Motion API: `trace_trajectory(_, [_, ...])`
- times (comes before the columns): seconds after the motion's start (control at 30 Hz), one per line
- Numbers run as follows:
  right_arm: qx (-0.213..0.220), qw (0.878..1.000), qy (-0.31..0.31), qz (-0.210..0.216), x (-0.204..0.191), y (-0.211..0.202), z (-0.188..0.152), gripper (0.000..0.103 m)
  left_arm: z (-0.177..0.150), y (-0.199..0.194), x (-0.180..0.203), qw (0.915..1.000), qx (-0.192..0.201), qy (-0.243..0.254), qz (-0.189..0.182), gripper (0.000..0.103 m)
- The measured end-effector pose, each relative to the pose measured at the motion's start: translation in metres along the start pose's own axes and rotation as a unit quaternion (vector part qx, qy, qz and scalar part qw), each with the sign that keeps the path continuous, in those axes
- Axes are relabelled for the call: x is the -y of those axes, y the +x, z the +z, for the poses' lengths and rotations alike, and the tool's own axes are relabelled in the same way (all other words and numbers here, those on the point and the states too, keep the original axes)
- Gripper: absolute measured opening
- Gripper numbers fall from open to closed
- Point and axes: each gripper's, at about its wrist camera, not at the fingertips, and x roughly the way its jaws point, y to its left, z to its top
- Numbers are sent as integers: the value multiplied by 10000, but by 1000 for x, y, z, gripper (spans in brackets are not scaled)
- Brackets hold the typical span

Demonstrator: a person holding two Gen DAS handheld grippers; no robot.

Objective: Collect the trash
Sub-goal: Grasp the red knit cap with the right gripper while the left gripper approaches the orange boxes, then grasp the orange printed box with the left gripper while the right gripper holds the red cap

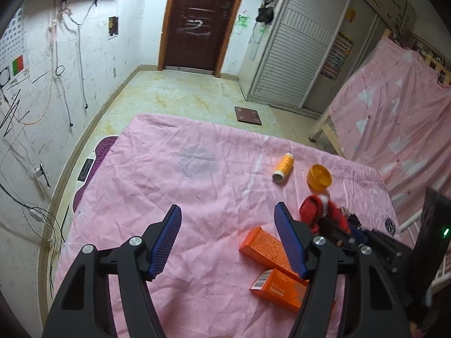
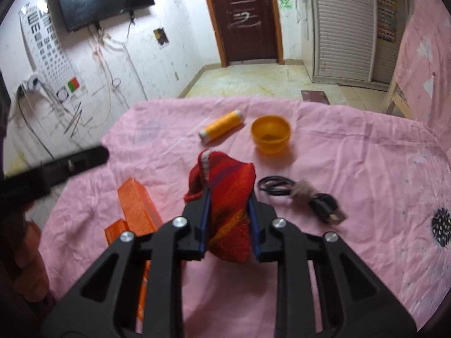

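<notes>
My right gripper (image 2: 229,208), fingers clamped on the red knitted cloth (image 2: 225,191) mid-surface, should lift straight up, clearing the orange boxes (image 2: 138,211), black cable (image 2: 304,195) and yellow bowl (image 2: 270,133), while my left gripper (image 1: 229,238) hangs half-open, empty, over bare pink sheet (image 1: 169,169).

Left tool (image 1: 227,217): matte black frame with two curved arms, each pierced by a long triangular cut-out. Four round silver screw heads sit at the pivots. Both fingers (image 1: 166,242) carry blue ribbed pads with fine crosswise grooves.

Right tool (image 2: 229,194): same build, black arms with triangular cut-outs, four silver pivot screws, and blue pads seen edge-on along the inner finger faces. In the left wrist view its body shows a small green light (image 1: 445,231) on a black housing.
</notes>
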Motion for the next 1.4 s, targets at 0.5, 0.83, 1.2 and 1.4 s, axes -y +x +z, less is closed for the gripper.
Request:
trace_trajectory(0.5, [375,9989,274,-59,32,-33,-6,22,-28,14,66,9876,-232,1544,-184,86])
trace_trajectory(0.83, [461,9984,316,-8,36,-40,-9,22,-39,30,80,9751,-420,2177,43,92])
trace_trajectory(1.2, [493,9982,347,37,40,-46,-11,22,-49,35,83,9727,-471,2273,-65,86])
trace_trajectory(1.4, [535,9978,388,70,44,-49,-13,23,-53,34,91,9709,-386,2365,53,86])
